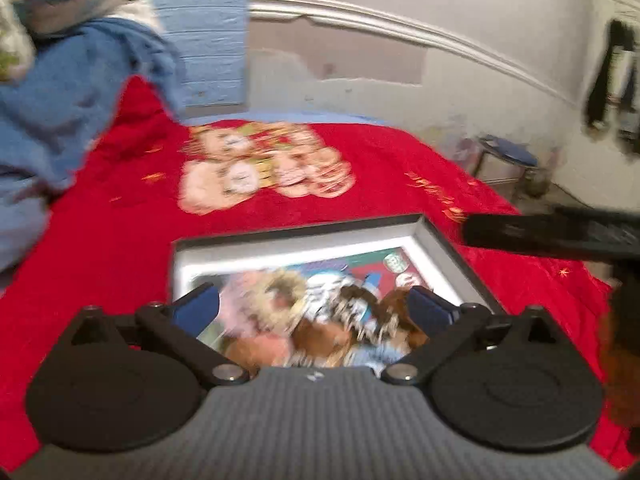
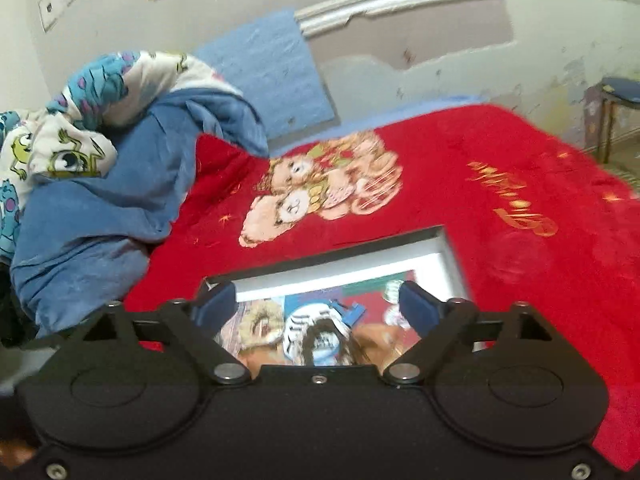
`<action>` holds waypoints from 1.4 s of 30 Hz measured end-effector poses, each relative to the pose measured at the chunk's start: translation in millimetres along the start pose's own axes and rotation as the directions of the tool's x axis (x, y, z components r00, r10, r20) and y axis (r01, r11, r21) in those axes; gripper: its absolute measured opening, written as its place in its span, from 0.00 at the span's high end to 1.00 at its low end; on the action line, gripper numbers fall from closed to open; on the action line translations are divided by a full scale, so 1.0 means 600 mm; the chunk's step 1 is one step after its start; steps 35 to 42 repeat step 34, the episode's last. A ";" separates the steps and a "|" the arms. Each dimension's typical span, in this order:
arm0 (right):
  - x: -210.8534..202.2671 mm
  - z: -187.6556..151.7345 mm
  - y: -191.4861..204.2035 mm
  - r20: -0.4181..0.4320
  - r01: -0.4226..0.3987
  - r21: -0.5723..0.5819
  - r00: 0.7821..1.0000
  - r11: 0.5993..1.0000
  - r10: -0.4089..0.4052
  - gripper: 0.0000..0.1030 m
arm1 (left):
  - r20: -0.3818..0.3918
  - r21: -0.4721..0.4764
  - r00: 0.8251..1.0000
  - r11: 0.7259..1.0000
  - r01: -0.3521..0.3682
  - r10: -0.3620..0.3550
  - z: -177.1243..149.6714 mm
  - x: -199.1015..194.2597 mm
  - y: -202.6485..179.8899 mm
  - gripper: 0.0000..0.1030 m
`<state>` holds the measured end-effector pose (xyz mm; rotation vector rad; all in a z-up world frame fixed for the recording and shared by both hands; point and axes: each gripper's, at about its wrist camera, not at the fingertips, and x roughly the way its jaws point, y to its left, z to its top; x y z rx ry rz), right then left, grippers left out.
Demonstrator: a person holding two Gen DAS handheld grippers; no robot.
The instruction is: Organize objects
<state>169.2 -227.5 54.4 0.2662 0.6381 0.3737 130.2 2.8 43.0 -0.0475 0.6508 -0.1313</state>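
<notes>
With both my left claw (image 1: 314,308) and right claw (image 2: 316,304) spread empty above the picture frame (image 1: 424,228) lying on the bed (image 1: 120,240), blur hides its edges; a careless regrasp might tip it.

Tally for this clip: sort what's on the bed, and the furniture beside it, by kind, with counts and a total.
Framed picture: 1
Red blanket with bear print: 1
Crumpled bedding: 2, the blue quilt and the cartoon-print sheet
Stool beside the bed: 1
Total: 5
</notes>
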 end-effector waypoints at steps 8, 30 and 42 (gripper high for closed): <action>-0.214 -0.136 0.033 0.040 0.145 -0.141 0.989 0.979 -0.141 0.00 | -0.003 0.080 0.974 0.970 -0.228 0.229 -0.136 -0.171 -0.046 0.00; -0.269 -0.292 0.044 0.147 0.304 -0.129 0.947 0.944 -0.285 0.00 | -0.087 -0.153 0.984 0.974 -0.166 0.154 -0.263 -0.187 -0.060 0.00; -0.269 -0.296 0.041 0.135 0.295 -0.127 0.951 0.947 -0.278 0.00 | -0.053 -0.172 0.981 0.966 -0.192 0.186 -0.272 -0.189 -0.059 0.00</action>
